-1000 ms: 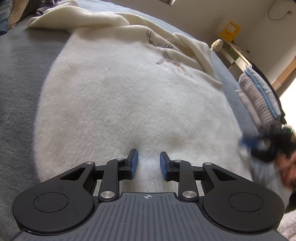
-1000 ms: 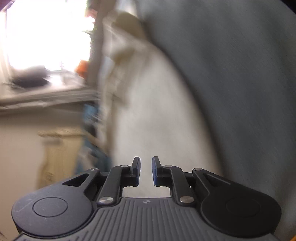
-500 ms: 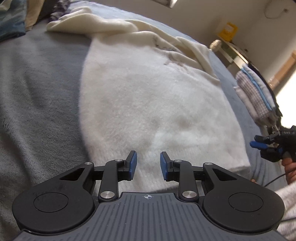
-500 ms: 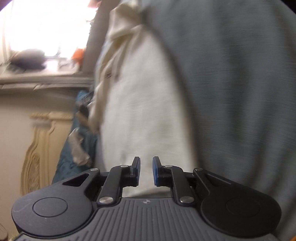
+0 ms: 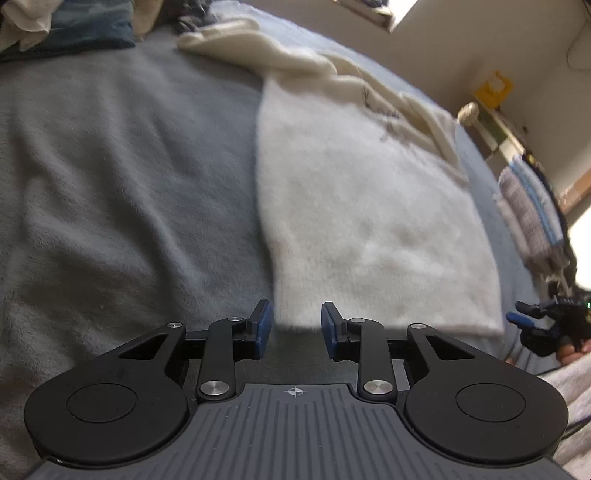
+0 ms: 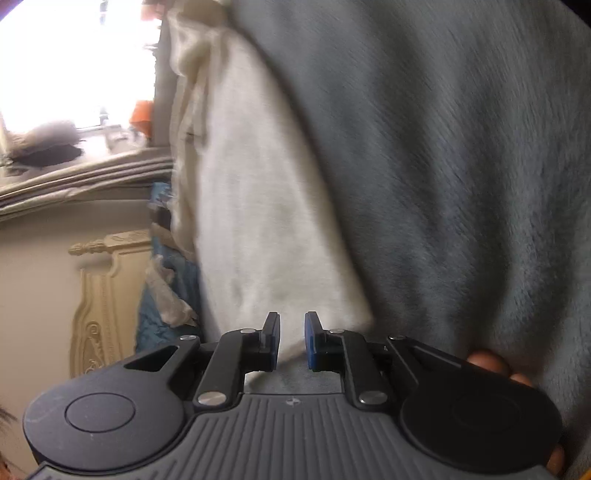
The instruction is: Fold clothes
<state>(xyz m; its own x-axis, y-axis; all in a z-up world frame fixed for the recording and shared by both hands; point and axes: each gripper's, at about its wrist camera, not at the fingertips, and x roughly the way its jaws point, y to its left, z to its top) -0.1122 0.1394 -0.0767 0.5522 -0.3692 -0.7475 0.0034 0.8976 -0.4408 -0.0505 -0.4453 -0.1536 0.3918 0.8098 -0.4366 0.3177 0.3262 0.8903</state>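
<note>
Cream fleecy garment [image 5: 369,221] lying flat as a long panel on the grey plush bed cover [image 5: 110,184] — its far end bunched, so folding looks partial. Left gripper [image 5: 294,328] and right gripper [image 6: 291,339] hover at its near hem, jaws parted, grasping nothing.

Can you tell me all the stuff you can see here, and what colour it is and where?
Sweater: one, cream-white and fluffy, spread flat on the bed, sleeves bunched at its far end.
Blanket: one, grey, covering the bed under the sweater.
Pile of clothes: one, blue and white, at the far left of the bed.
Folded cloths: one stack, white with blue stripes and checks, past the right side of the bed.
Yellow box: one, on a shelf by the far wall.
Headboard: one, cream, carved, seen from the right wrist camera.
Left gripper: black with blue pads, open, at the sweater's near left corner.
Right gripper: black with blue pads, open, at the near right corner.
</note>
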